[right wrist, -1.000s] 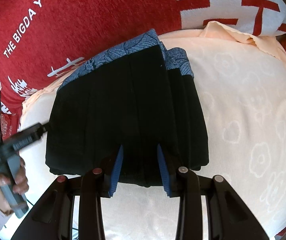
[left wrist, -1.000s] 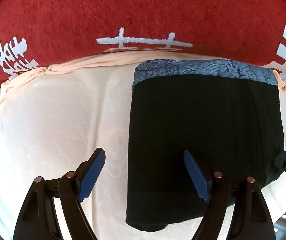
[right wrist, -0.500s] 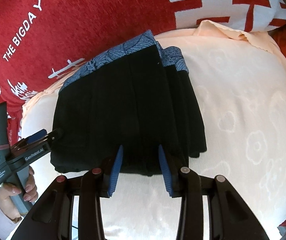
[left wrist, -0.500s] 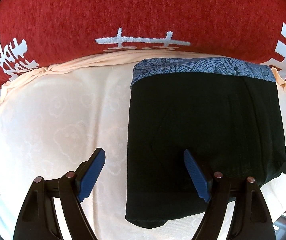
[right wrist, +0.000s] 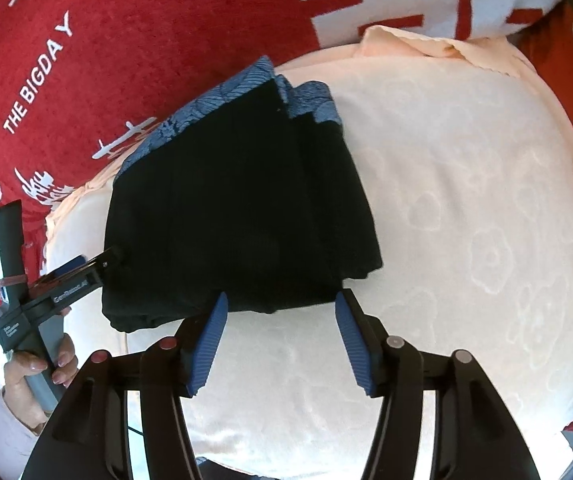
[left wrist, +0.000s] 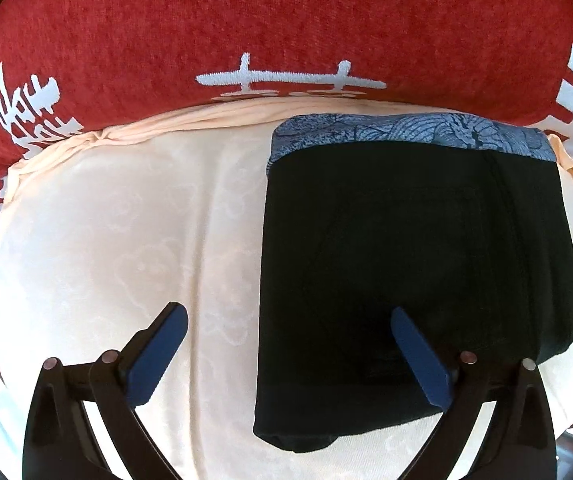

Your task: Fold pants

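The black pants (left wrist: 414,264) with a blue patterned waistband (left wrist: 406,136) lie folded into a compact rectangle on the cream cushion (left wrist: 126,240). My left gripper (left wrist: 286,316) is open and empty, straddling the pants' left edge near the front. In the right wrist view the folded pants (right wrist: 238,208) lie ahead of my right gripper (right wrist: 282,304), which is open and empty just in front of their near edge. The left gripper (right wrist: 82,268) shows there at the pants' left side, held by a hand.
A red blanket with white characters (left wrist: 286,20) covers the back behind the cushion. A loose cream cloth fold (right wrist: 446,44) sits at the cushion's far right corner. Cream cushion surface (right wrist: 486,220) spreads to the right of the pants.
My right gripper has opened from nearly shut on the pants' near edge and drawn back off them. The left gripper stays open and has barely moved.
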Tool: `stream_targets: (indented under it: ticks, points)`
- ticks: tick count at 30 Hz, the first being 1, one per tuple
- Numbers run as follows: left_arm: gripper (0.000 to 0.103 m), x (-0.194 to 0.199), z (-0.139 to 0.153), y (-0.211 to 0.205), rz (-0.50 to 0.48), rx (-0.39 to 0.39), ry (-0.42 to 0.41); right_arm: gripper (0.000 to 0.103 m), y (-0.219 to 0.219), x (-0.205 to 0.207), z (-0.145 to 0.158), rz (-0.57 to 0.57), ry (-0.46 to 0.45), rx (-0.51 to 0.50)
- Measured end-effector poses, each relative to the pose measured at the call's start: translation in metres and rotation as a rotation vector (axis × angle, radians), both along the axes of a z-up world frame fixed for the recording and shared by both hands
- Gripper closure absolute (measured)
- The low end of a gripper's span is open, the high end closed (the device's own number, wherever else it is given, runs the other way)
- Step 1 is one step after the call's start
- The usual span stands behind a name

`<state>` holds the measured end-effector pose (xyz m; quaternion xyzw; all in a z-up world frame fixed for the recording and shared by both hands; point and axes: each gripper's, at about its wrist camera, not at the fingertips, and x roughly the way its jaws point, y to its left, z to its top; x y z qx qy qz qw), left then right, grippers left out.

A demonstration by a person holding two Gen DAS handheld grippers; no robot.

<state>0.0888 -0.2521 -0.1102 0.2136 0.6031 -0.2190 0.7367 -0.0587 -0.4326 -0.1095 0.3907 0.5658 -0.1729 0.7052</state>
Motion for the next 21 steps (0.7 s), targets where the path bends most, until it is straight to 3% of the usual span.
stream_targets:
  ticks: [8, 21]
  points:
    - [0.001, 0.0, 0.0, -0.002, -0.026, 0.002, 0.029, 0.023, -0.008, -0.007, 0.0, -0.003, -0.008, 0.002]
    - [0.001, 0.007, -0.003, -0.008, -0.039, -0.006, 0.067, 0.018, -0.031, -0.015, -0.009, -0.051, -0.008, 0.047]
